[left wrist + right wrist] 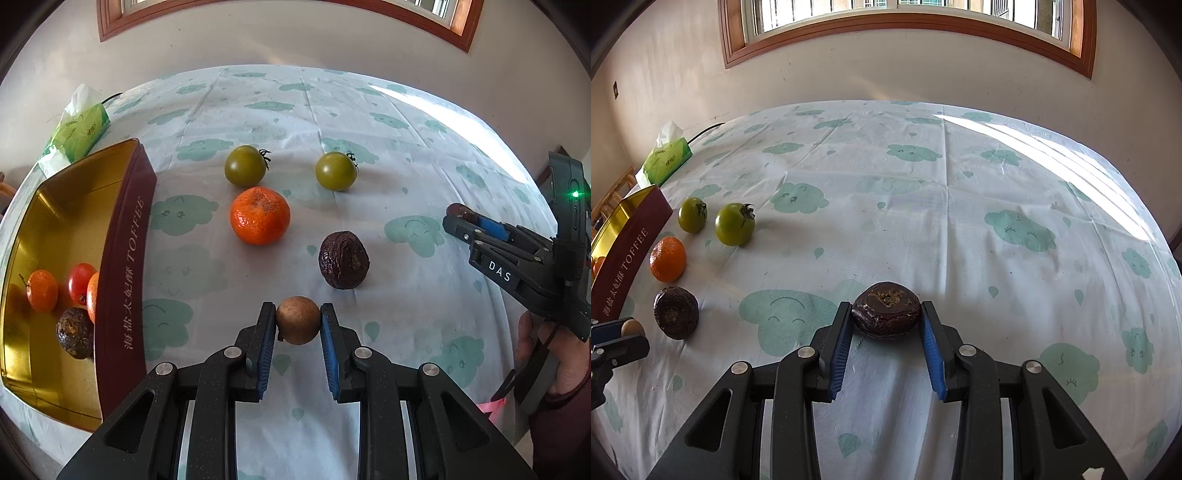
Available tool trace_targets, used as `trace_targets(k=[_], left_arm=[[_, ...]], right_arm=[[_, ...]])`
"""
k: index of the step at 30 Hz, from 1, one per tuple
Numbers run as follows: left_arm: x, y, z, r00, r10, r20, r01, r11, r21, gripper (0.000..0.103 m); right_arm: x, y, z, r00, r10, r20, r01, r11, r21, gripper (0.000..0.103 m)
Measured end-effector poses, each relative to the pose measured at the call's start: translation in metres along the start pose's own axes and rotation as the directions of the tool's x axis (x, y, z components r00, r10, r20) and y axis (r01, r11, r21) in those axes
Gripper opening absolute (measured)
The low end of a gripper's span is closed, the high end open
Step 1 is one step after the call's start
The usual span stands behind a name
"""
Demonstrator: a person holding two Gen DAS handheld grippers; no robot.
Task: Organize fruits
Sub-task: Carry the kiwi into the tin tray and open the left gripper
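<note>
Outside the toffee tin [125, 258]: two green tomatoes [245, 165], one mandarin [260, 216], two passion fruits [344, 259], one round brown fruit [297, 319]. Inside the toffee tin: two mandarins, one red tomato [80, 282], one passion fruit.

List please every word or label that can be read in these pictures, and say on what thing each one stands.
"TOFFEE": on the dark red side of the tin box, after a row of Chinese characters that I cannot read with certainty.
"DAS": on the right tongs, white letters.
Green tissue pack: print too small to read.

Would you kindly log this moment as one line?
left gripper: shut on brown fruit | right gripper: shut on dark wrinkled fruit | tin: partly filled
</note>
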State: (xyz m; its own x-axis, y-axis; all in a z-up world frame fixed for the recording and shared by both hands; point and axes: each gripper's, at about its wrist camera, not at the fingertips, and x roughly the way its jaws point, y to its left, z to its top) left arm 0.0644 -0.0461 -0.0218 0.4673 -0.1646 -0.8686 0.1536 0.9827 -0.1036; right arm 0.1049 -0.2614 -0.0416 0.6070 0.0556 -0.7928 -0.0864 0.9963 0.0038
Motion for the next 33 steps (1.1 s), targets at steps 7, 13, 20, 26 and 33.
trace_targets(k=[7,13,20,26,33], left_arm=[[-0.016,0.01,0.002,1.0,0.009,0.025,-0.008,1.0,-0.015,0.025],[-0.035,0.025,0.007,0.997,0.031,0.067,-0.029,0.999,-0.028,0.025],[-0.057,0.06,0.011,0.99,0.076,0.115,-0.067,0.995,-0.078,0.025],[-0.069,0.092,0.007,0.983,0.122,0.135,-0.105,0.986,-0.129,0.025],[-0.075,0.133,-0.001,0.972,0.2,0.123,-0.178,0.969,-0.17,0.025]], right_arm=[[0.0,0.0,0.0,1.0,-0.001,0.0,0.001,1.0,-0.001,0.034],[0.0,0.0,0.0,1.0,0.0,0.0,0.0,1.0,0.0,0.034],[0.0,0.001,0.0,1.0,0.0,0.0,0.0,1.0,0.0,0.034],[0.0,0.001,0.0,1.0,-0.001,0.0,0.001,1.0,-0.001,0.034],[0.0,0.001,0.0,1.0,0.0,0.0,0.0,1.0,0.0,0.035]])
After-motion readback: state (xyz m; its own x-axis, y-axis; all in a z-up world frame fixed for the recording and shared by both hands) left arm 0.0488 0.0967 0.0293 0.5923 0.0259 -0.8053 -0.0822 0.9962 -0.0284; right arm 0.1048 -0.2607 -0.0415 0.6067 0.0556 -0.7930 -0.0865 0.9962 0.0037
